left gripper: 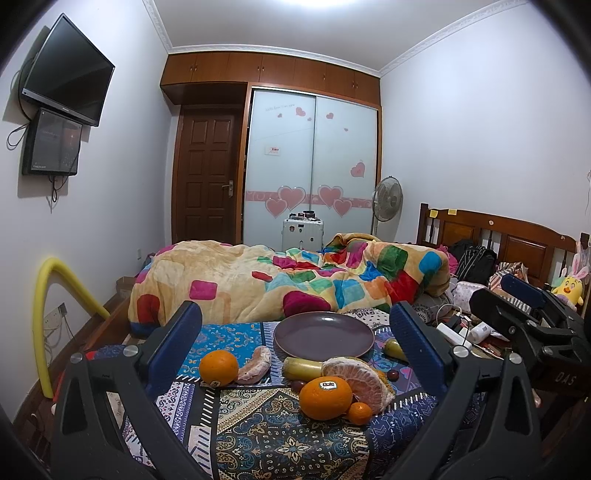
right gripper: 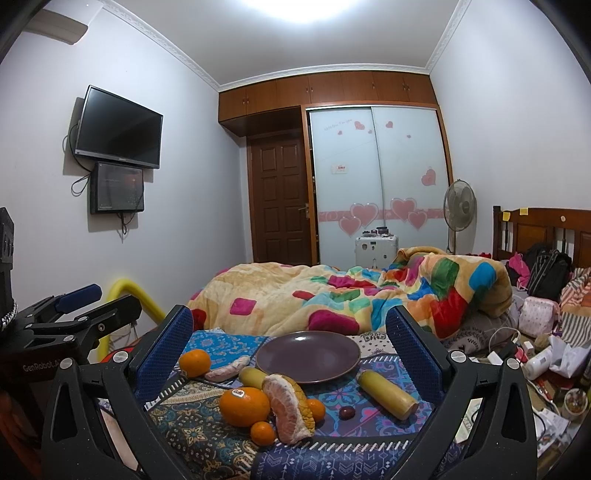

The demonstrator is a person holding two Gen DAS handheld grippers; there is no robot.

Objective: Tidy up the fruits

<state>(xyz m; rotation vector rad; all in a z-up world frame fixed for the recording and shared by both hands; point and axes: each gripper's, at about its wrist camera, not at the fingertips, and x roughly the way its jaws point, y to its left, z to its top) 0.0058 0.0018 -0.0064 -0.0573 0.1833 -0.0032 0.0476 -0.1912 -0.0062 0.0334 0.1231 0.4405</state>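
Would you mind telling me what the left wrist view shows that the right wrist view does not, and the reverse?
Only the left wrist view shows the yellow plush toy by the headboard and the right gripper at its right edge. Only the right wrist view shows the air conditioner high on the wall, the left gripper at its left edge, and the second banana in full. Both share the empty purple plate, the stickered orange, the peeled pomelo piece and the television.

Orange point(left gripper: 325, 397) sticker: you can read "Dole".
Left gripper point(right gripper: 79, 301) body: your view shows "GenRobot".
Right gripper point(left gripper: 524, 295) body: "DAS".
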